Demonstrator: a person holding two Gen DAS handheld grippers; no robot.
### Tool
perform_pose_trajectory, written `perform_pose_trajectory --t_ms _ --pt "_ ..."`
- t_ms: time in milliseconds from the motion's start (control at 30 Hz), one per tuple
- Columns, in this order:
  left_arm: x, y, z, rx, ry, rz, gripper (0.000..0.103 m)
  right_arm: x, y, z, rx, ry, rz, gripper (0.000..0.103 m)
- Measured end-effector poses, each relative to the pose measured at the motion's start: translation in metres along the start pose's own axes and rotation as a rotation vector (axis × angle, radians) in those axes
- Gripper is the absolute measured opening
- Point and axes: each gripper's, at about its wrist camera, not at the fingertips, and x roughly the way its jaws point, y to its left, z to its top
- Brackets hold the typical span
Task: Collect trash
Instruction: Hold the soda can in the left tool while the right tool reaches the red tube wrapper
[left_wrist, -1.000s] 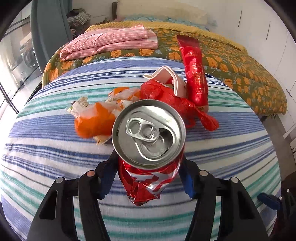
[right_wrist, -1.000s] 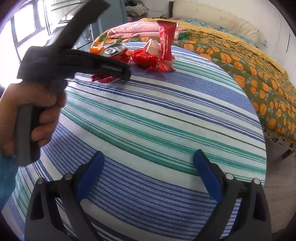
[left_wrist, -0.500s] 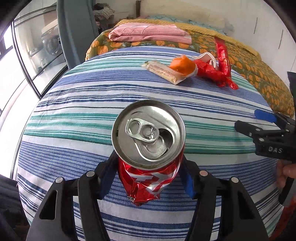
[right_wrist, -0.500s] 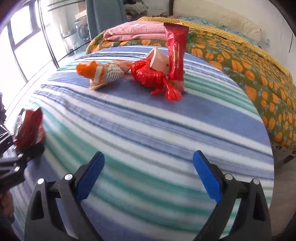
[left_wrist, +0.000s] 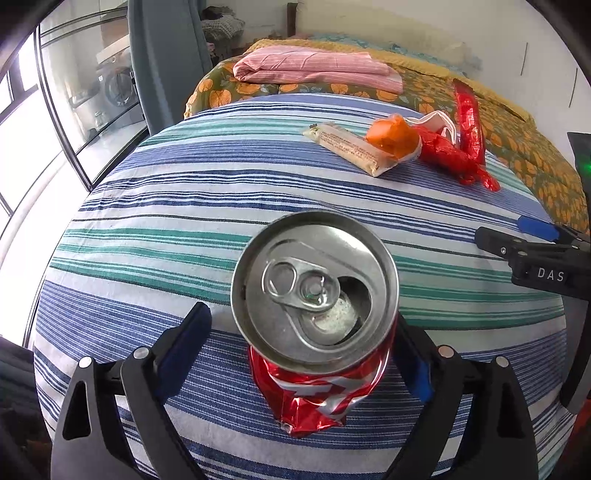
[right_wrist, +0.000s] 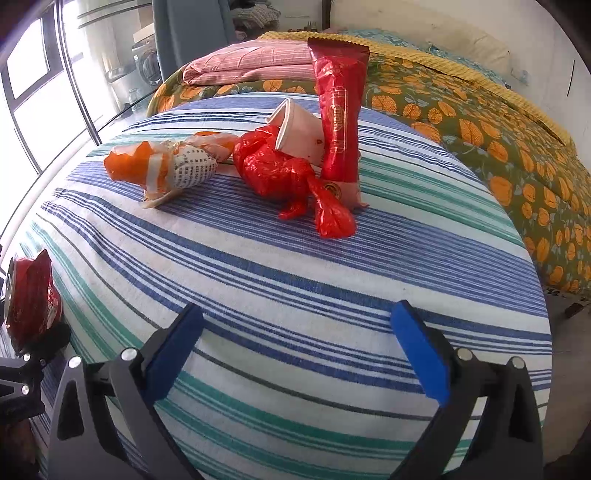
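Big striped cloth (left_wrist: 155, 236) covers most of both views. The can (left_wrist: 314, 288) is red, badly crumpled, silver top with tab open, sitting between the left gripper (left_wrist: 306, 332) fingers. Its jaws have just been opening, left pad clear of the can, right one I can't tell. Right gripper (right_wrist: 299, 343) is spread wide, nothing in it. Only the right view shows the red bag (right_wrist: 280, 173), cup (right_wrist: 301, 134) and wrapper (right_wrist: 340, 114) up close.

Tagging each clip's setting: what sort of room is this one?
Most likely a bedroom: a bed under a striped sheet, a folded pink blanket on an orange-patterned bedspread, and a pillow at the head.
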Motion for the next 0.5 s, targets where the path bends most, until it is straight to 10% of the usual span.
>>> perform_pose_trajectory --t_ms 500 --pt "0.0035 0.0019 0.0014 -0.007 0.005 0.006 0.095 0.0000 0.0002 -0.0001 0.001 -0.001 0.001 0.099"
